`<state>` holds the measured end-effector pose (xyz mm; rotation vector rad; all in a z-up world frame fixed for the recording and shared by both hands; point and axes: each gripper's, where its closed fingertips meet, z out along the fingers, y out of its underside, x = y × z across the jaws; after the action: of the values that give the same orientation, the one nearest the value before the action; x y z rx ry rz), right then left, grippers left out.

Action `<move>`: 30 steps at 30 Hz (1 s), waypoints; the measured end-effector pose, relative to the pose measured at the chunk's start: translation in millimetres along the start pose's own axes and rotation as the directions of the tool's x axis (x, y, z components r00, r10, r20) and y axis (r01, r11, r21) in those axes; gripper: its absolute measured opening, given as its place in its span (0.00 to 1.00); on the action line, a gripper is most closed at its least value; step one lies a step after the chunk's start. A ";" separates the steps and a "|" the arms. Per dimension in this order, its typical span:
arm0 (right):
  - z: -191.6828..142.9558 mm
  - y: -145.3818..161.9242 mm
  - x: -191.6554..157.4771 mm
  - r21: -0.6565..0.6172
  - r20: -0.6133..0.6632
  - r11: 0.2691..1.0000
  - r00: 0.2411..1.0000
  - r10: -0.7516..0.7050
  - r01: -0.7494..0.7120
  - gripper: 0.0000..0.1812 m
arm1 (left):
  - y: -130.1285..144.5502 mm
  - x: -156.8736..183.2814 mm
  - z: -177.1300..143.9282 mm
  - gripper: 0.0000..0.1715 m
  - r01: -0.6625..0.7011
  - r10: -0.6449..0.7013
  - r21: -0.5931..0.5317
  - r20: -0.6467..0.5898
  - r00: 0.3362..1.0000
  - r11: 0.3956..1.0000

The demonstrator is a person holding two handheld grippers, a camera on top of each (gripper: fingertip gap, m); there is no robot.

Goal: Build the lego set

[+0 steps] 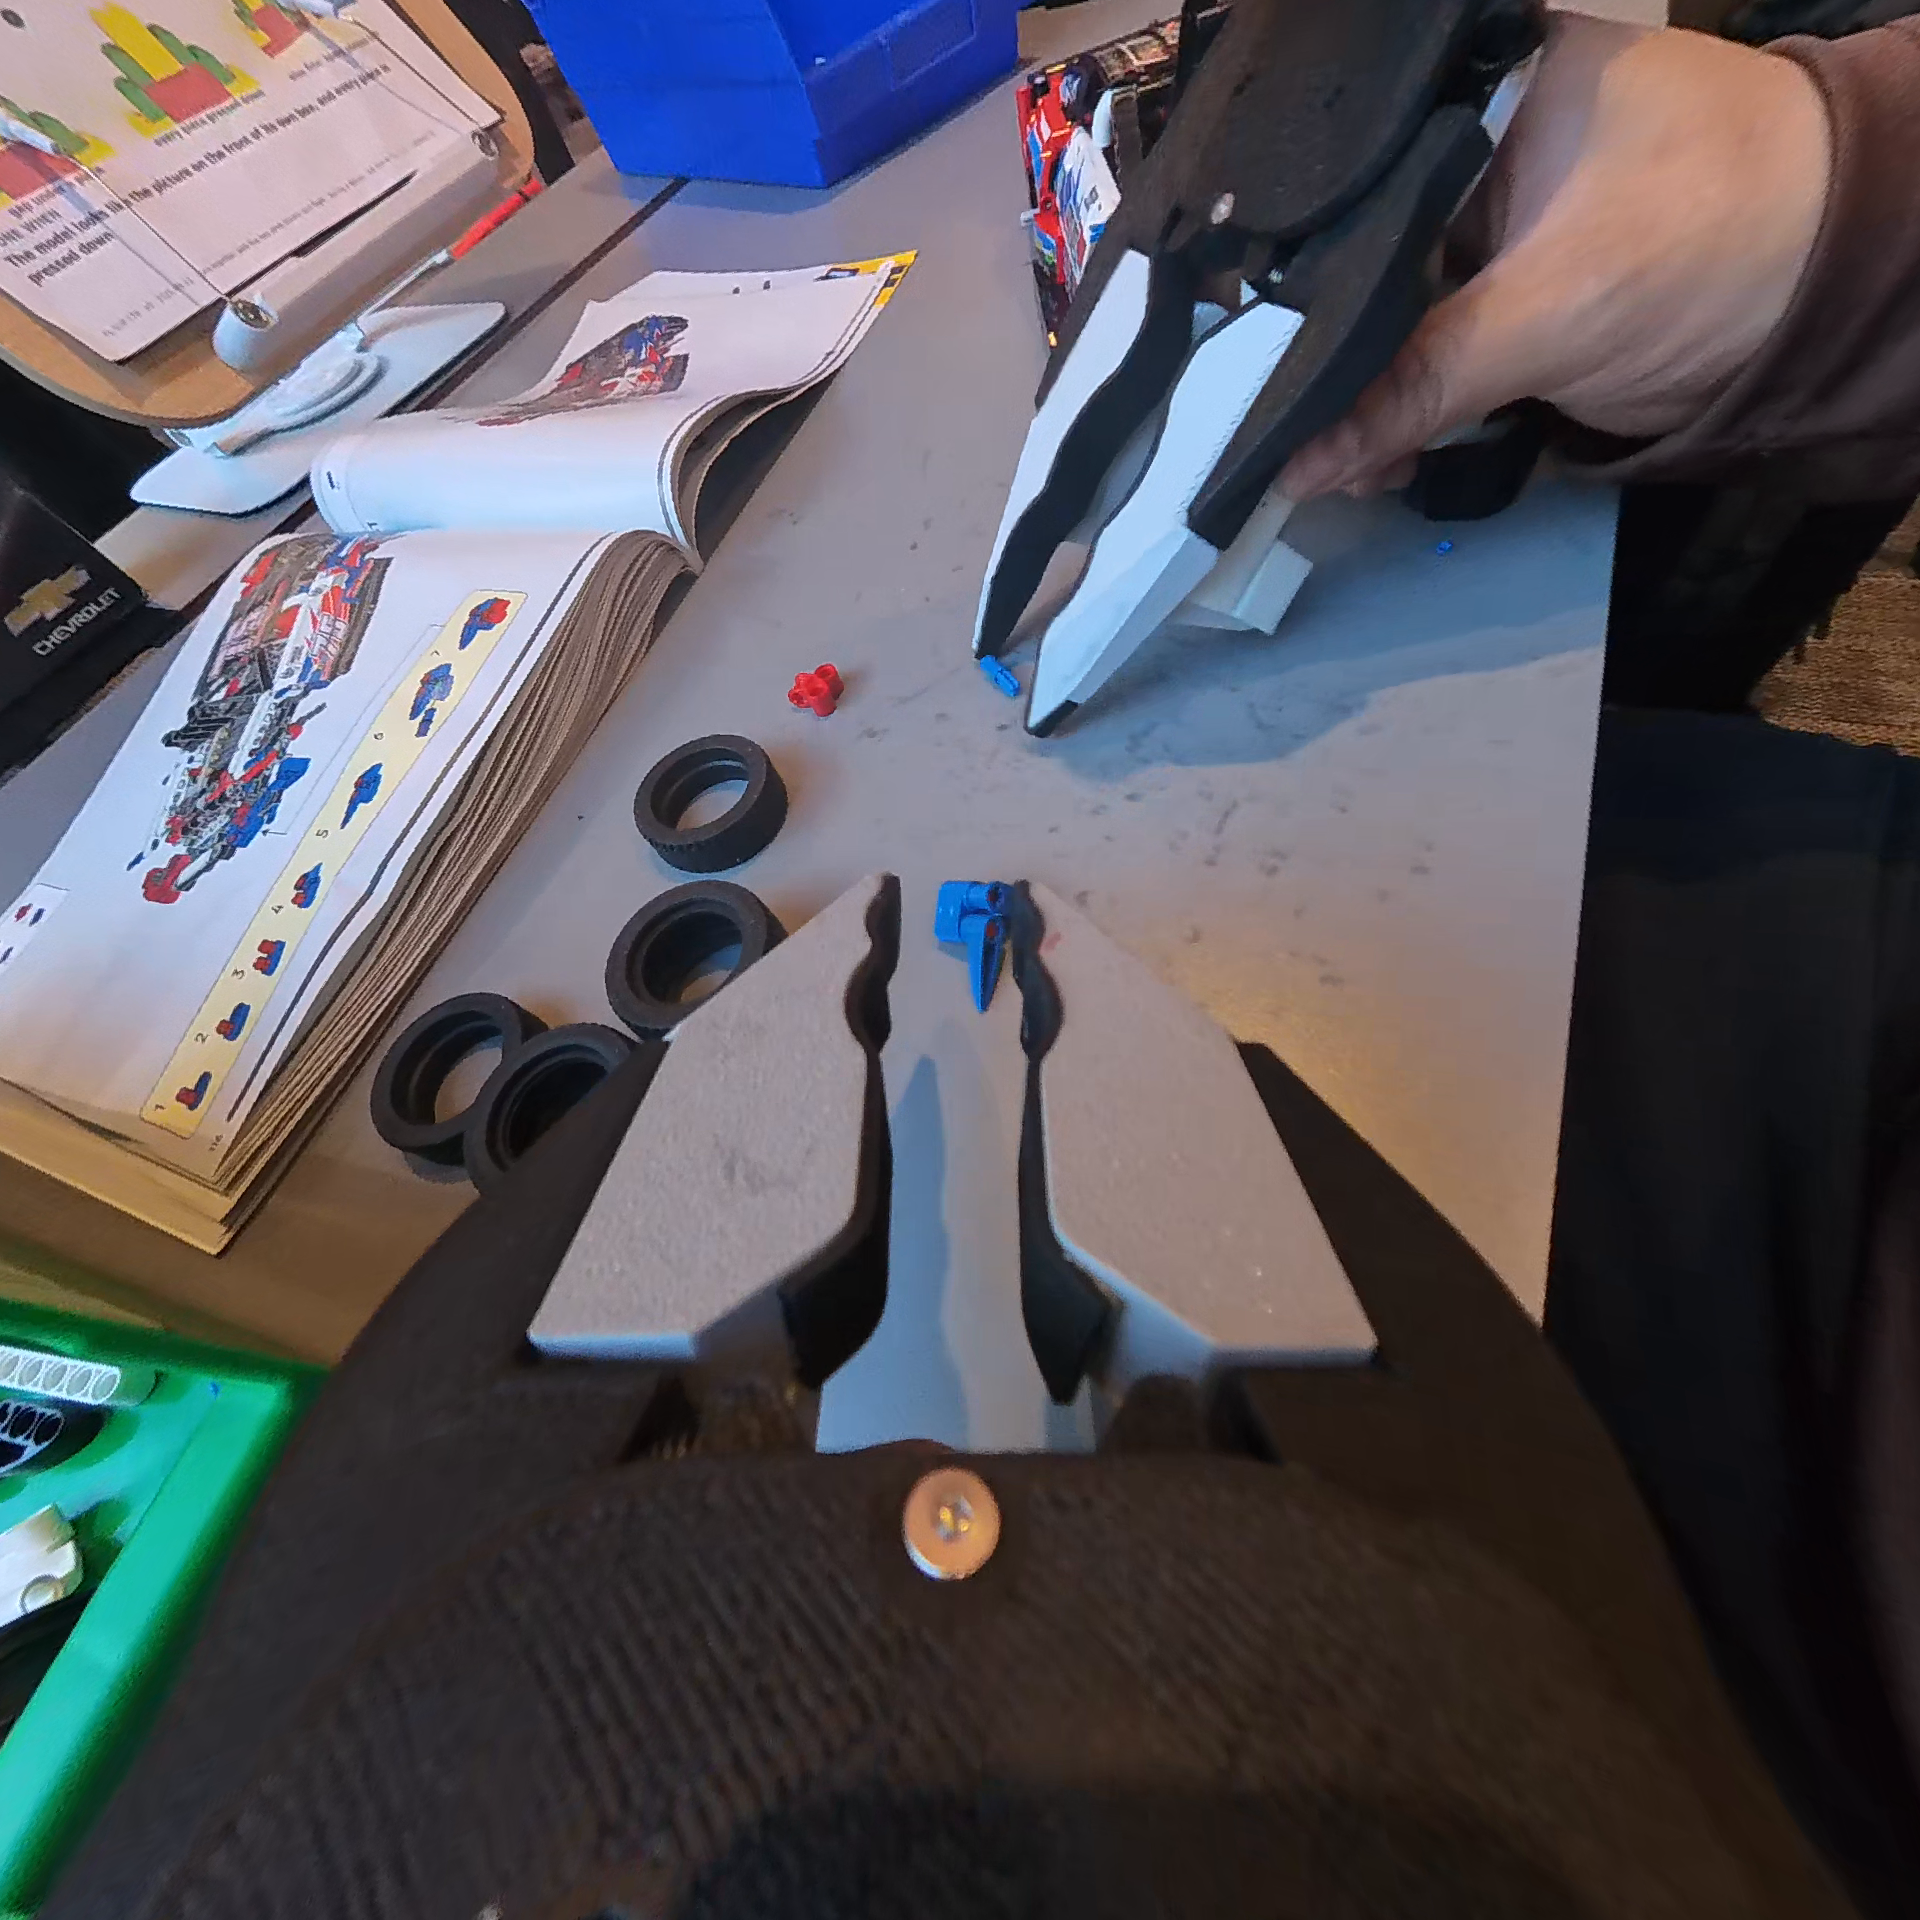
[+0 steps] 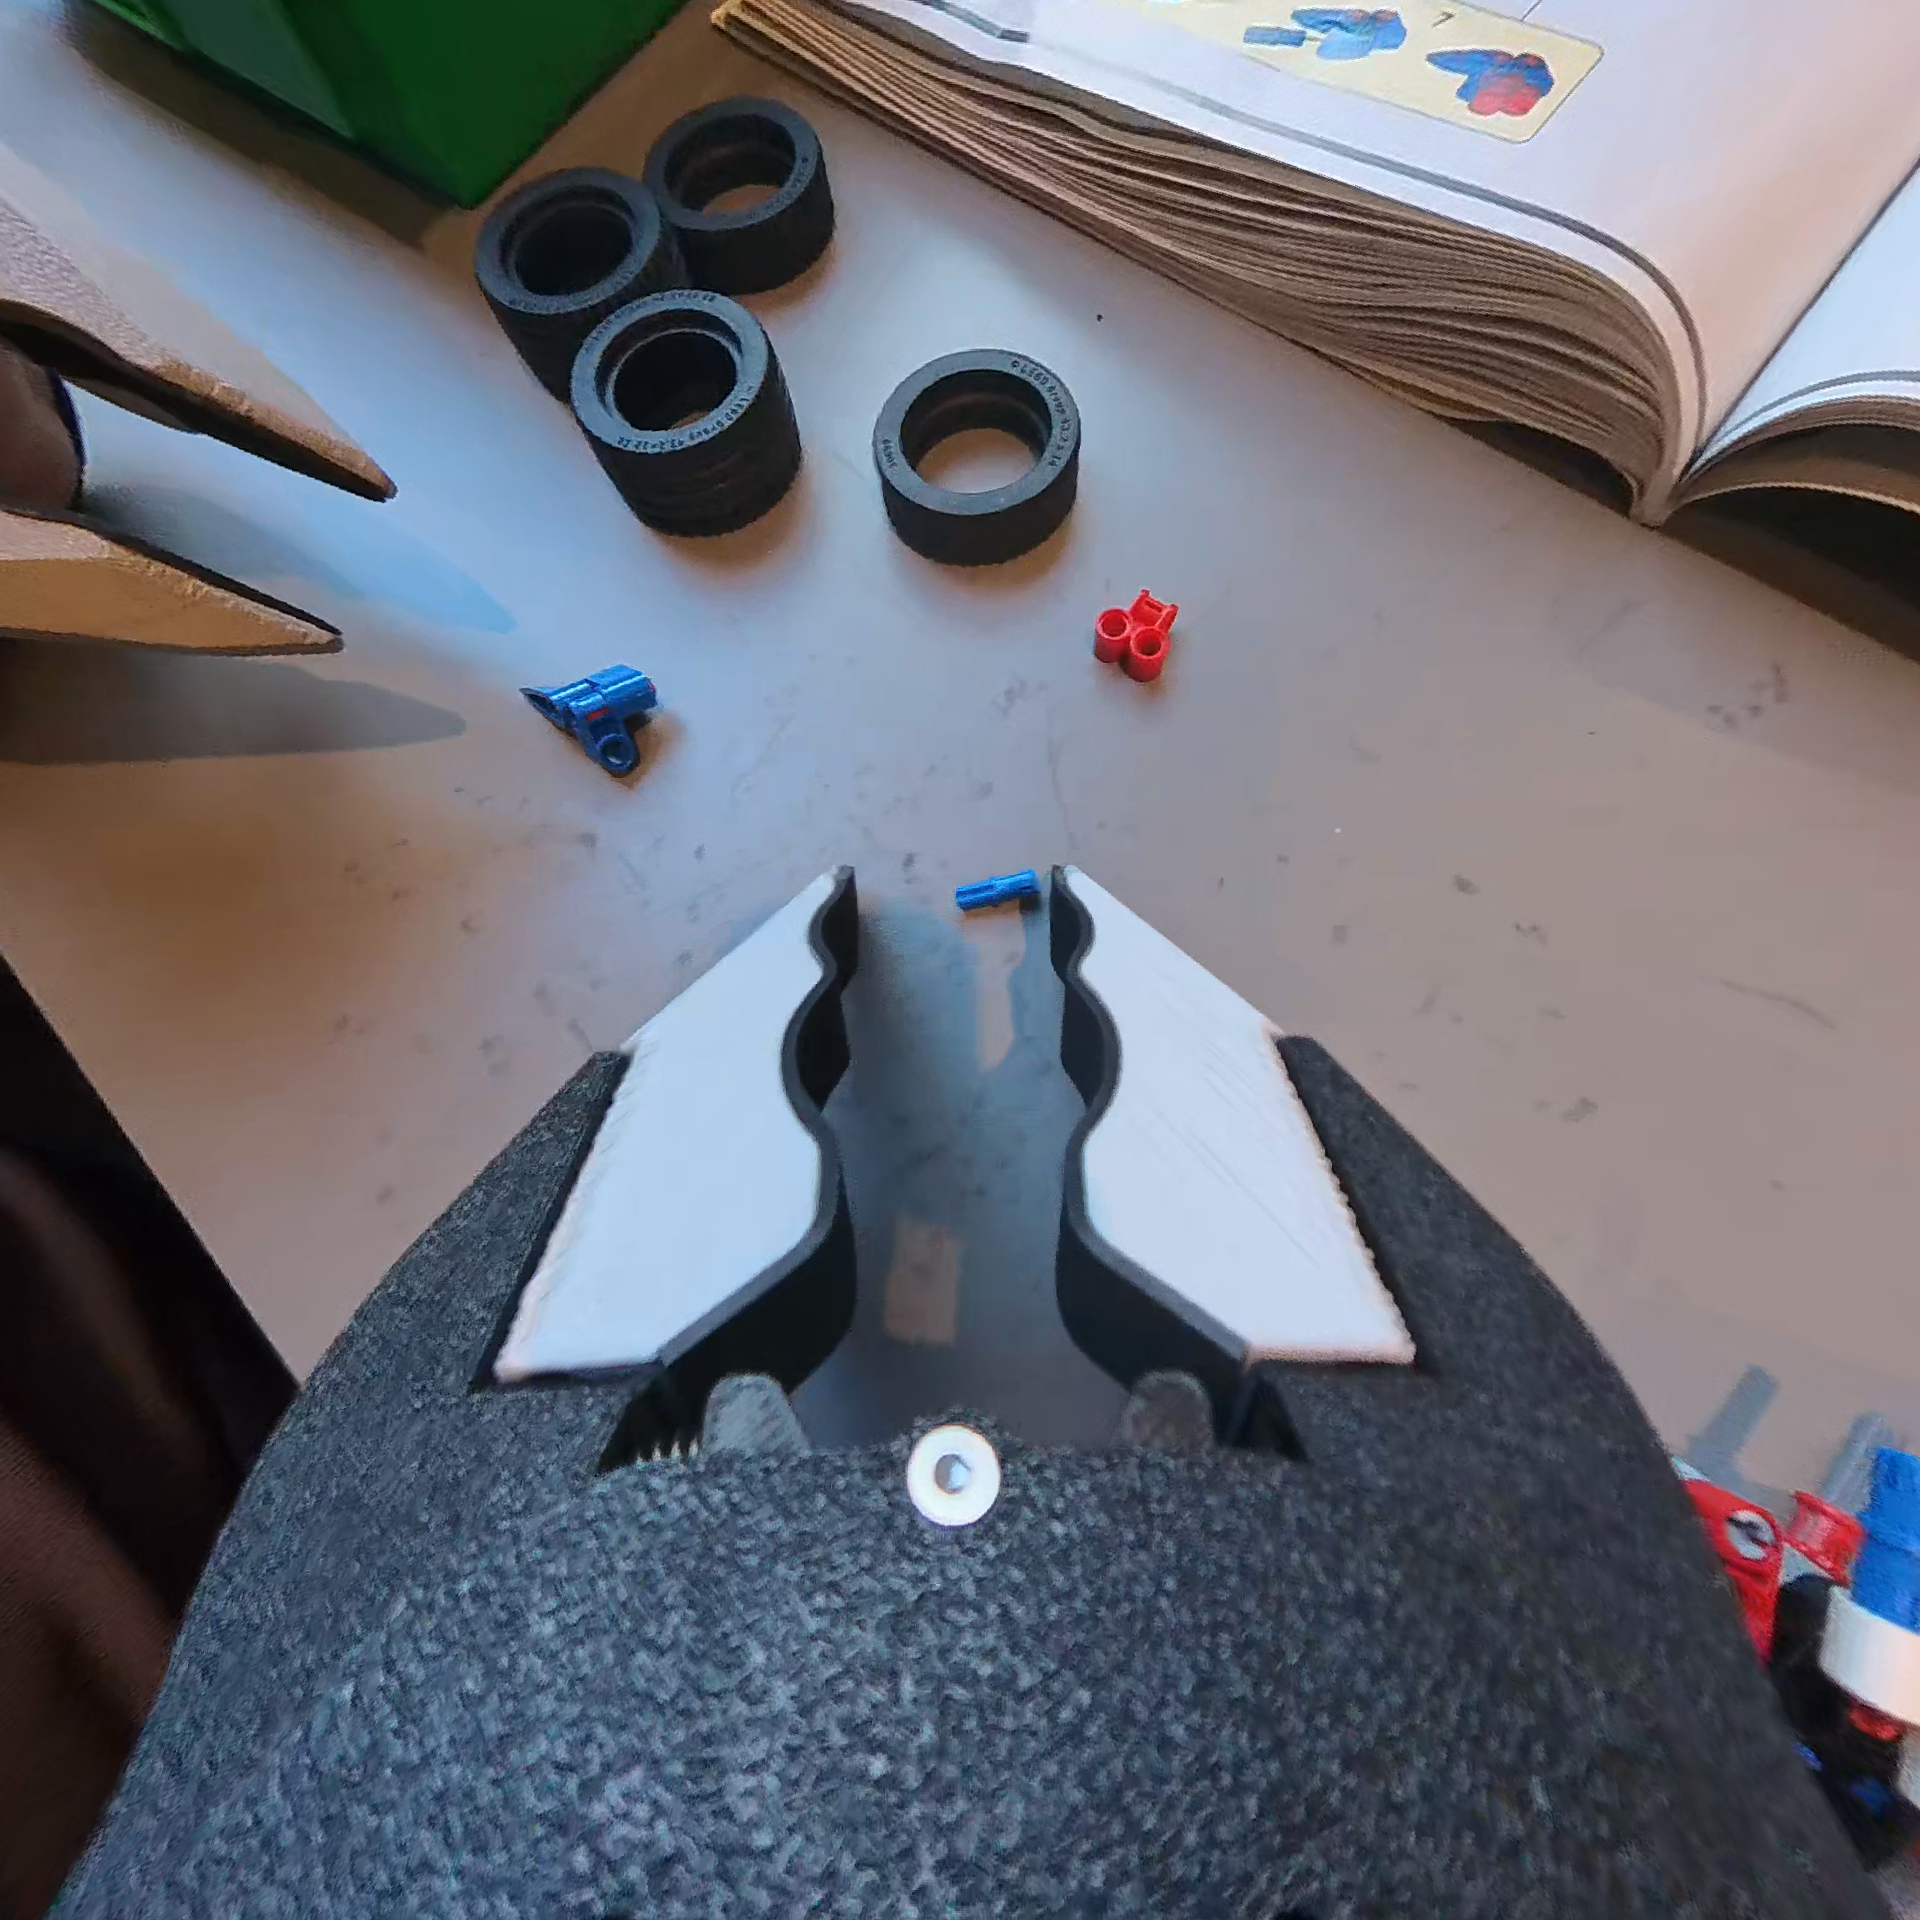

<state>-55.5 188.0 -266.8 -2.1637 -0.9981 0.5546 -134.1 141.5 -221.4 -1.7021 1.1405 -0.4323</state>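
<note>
Lego pieces lie loose on our grey table point(image 2: 1351, 935). Our right gripper point(image 2: 954, 883) has its fingers apart, tips down around a tiny blue pin point(image 2: 995, 890) that sits close to one finger. Our left gripper point(image 1: 954, 899) is apart too, with a small blue part point(image 1: 971, 930) between its tips, close to one finger. A red connector point(image 2: 1135, 636) and four black tires point(image 2: 977, 457) wait beside the open instruction book point(image 1: 343, 790). The pin is round and very small, so we think it could roll or pop away if we squeeze it off-center.
</note>
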 end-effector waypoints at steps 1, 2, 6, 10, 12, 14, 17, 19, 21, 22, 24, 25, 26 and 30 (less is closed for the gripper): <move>0.3 0.2 -2.7 -0.001 0.008 1.000 1.000 -0.008 0.008 0.20 | -0.3 0.2 -0.3 0.11 0.001 -0.001 0.003 -0.002 1.000 1.000; 0.5 0.3 -5.4 -0.002 0.012 1.000 1.000 -0.016 0.016 0.21 | -0.5 0.4 -0.6 0.11 0.002 -0.002 0.006 -0.005 1.000 1.000; 2.4 0.2 -19.8 -0.005 0.043 0.999 0.998 -0.052 0.052 0.23 | -1.7 0.6 -1.7 0.10 0.009 -0.008 0.017 -0.012 1.000 1.000; 1.9 0.1 -37.1 0.005 0.101 0.994 0.989 -0.112 0.112 0.22 | -1.9 0.8 -1.8 0.10 0.021 -0.021 0.020 -0.025 0.999 1.000; -2.1 -2.6 -40.6 0.038 0.110 0.991 0.985 -0.132 0.128 0.22 | -1.3 0.5 -1.4 0.10 0.035 -0.035 0.016 -0.036 0.999 0.999; -9.3 -5.7 -41.0 0.082 0.118 0.989 0.984 -0.131 0.122 0.21 | -1.7 -0.3 -1.9 0.10 0.050 -0.049 0.021 -0.042 0.998 0.999; -17.4 -3.5 -32.1 0.098 0.104 0.990 0.989 -0.109 0.099 0.20 | -2.0 0.2 -2.1 0.10 0.061 -0.060 0.023 -0.058 0.996 0.998; -19.7 0.6 -24.2 0.081 0.081 0.993 0.992 -0.094 0.087 0.20 | -0.7 0.4 -0.8 0.10 0.072 -0.071 0.011 -0.068 0.995 0.997; -20.6 0.8 -22.1 0.078 0.079 0.993 0.993 -0.091 0.085 0.20 | 0.5 0.6 0.6 0.10 0.080 -0.080 -0.001 -0.078 0.994 0.997; -20.2 -0.1 -22.5 0.073 0.082 0.993 0.992 -0.097 0.091 0.20 | 1.0 1.2 1.1 0.10 0.084 -0.084 -0.006 -0.086 0.993 0.996; -17.9 -2.9 -24.7 0.052 0.093 0.992 0.988 -0.121 0.117 0.20 | 0.6 2.4 0.7 0.11 0.089 -0.089 -0.003 -0.101 0.991 0.996; -16.4 -4.4 -26.1 0.038 0.101 0.990 0.986 -0.136 0.133 0.19 | -0.3 2.5 -0.1 0.11 0.091 -0.090 0.005 -0.104 0.990 0.996; -14.9 -5.1 -28.1 0.024 0.114 0.989 0.982 -0.149 0.147 0.18 | -1.1 2.7 -0.8 0.11 0.094 -0.092 0.011 -0.109 0.990 0.996; -9.5 -8.6 -35.5 0.029 0.156 0.987 0.975 -0.159 0.156 0.12 | -0.8 4.6 -0.4 0.11 0.103 -0.101 0.005 -0.134 0.986 0.995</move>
<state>-75.7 160.4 -250.8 -2.0280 -1.2340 0.6634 -131.8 137.5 -221.6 -1.7477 1.1466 -0.6235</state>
